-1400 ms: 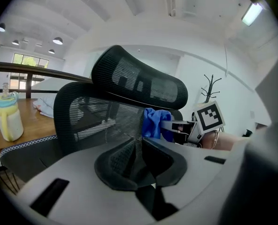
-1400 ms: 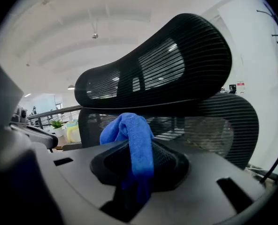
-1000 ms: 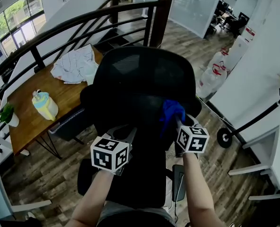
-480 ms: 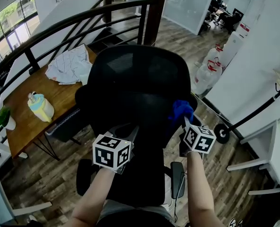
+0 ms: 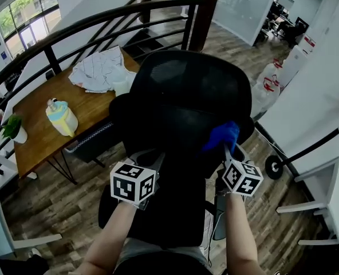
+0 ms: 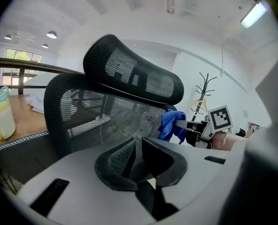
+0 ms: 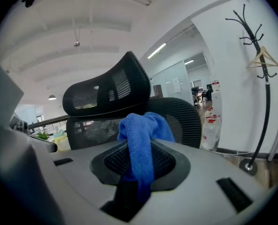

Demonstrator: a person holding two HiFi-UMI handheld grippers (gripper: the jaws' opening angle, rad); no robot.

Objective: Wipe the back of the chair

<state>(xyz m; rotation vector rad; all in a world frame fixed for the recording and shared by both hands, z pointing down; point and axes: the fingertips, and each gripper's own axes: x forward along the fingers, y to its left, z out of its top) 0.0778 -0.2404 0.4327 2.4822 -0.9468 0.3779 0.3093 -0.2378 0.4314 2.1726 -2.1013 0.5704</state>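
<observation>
The head view looks steeply down over the chair back [image 5: 181,96], which both gripper views face closely from behind.

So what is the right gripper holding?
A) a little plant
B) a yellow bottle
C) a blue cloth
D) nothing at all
C: in the right gripper view, the right gripper is shut on the blue cloth, with the black chair just beyond it.
</observation>
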